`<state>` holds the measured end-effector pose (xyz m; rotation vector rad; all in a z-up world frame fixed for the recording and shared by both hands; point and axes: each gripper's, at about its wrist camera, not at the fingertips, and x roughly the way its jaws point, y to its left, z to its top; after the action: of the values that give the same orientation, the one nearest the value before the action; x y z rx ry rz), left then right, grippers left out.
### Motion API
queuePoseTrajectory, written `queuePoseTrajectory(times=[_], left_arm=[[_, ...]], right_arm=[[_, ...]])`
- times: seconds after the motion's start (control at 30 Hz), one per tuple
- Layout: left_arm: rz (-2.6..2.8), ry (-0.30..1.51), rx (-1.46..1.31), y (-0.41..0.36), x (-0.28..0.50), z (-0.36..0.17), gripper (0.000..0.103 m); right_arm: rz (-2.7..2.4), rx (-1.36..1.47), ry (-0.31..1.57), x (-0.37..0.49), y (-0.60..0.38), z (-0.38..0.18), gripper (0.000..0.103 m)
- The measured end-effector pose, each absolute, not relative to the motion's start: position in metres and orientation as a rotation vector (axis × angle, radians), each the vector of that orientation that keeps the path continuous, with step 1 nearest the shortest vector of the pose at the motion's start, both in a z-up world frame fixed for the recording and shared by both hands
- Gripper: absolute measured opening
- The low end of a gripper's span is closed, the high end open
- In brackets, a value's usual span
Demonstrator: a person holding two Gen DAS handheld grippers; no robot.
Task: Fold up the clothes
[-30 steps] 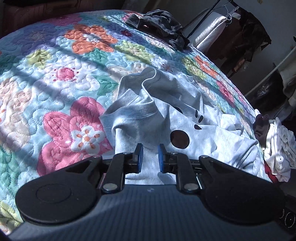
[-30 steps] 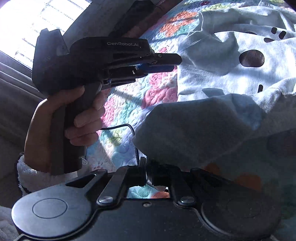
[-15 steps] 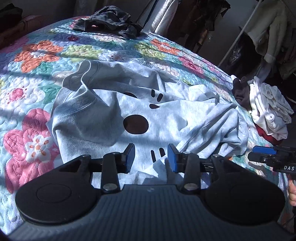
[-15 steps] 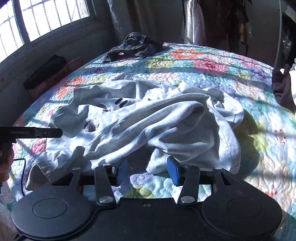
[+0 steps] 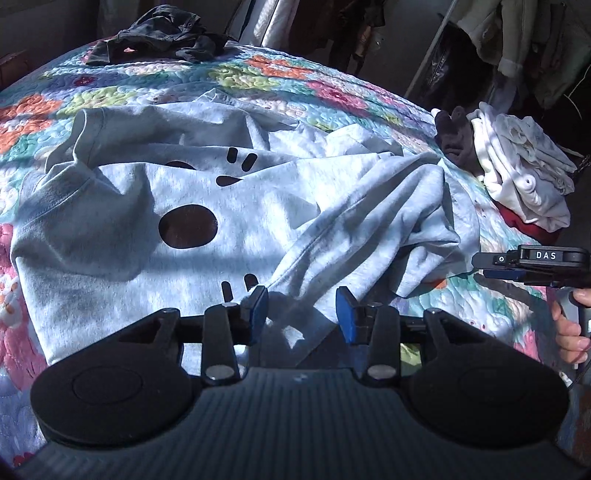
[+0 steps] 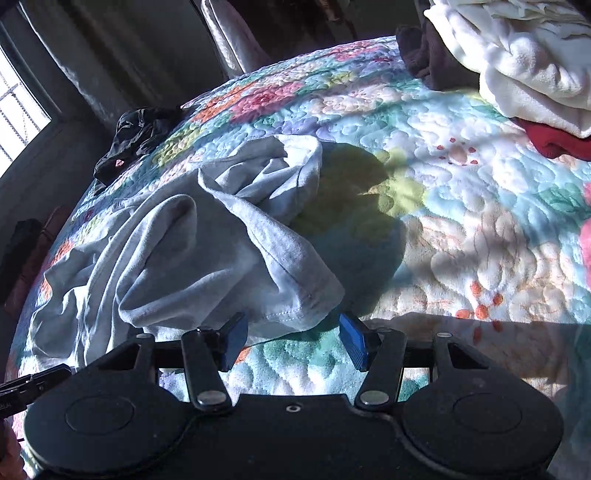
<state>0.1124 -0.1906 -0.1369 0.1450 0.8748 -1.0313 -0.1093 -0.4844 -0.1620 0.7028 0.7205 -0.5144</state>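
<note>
A light grey T-shirt (image 5: 229, 206) with dark brown spots lies crumpled on the floral quilt (image 5: 280, 74). My left gripper (image 5: 301, 310) is open just above the shirt's near hem, holding nothing. My right gripper (image 6: 293, 341) is open, its jaws on either side of a stitched hem corner of the same grey shirt (image 6: 207, 251) without gripping it. The right gripper also shows at the right edge of the left wrist view (image 5: 532, 260), beside the shirt's bunched right side.
A pile of white and red clothes (image 5: 517, 173) with a dark item (image 5: 454, 136) sits at the bed's right edge, and shows in the right wrist view (image 6: 517, 66). A black garment (image 5: 159, 33) lies at the far end. Hanging clothes stand beyond the bed.
Both grippers have opened wide. The right one released the grey shirt's fold, which dropped onto the quilt, and swung toward the bed's right side. The left view shifted right over the shirt.
</note>
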Motion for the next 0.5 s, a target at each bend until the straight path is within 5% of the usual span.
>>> queuePoseTrajectory(times=[0.23,0.4,0.43,0.5], left_arm=[[-1.087,0.87,0.197,-0.208,0.112,-0.149,0.043],[-1.087,0.901,0.202,-0.213,0.112,-0.161,0.06],[-1.082,0.902,0.216,-0.215,0.11,-0.162,0.06],[-1.069,0.883,0.252,-0.217,0.105,-0.16,0.043]], right_arm=[[-0.52,0.738,0.705,-0.103,-0.503,-0.18,0.067],[-0.491,0.731,0.66,-0.081,-0.514,-0.187,0.069],[-0.473,0.698,0.662,-0.076,-0.51,-0.186,0.064],[-0.4,0.624,0.68,-0.066,-0.501,-0.182,0.01]])
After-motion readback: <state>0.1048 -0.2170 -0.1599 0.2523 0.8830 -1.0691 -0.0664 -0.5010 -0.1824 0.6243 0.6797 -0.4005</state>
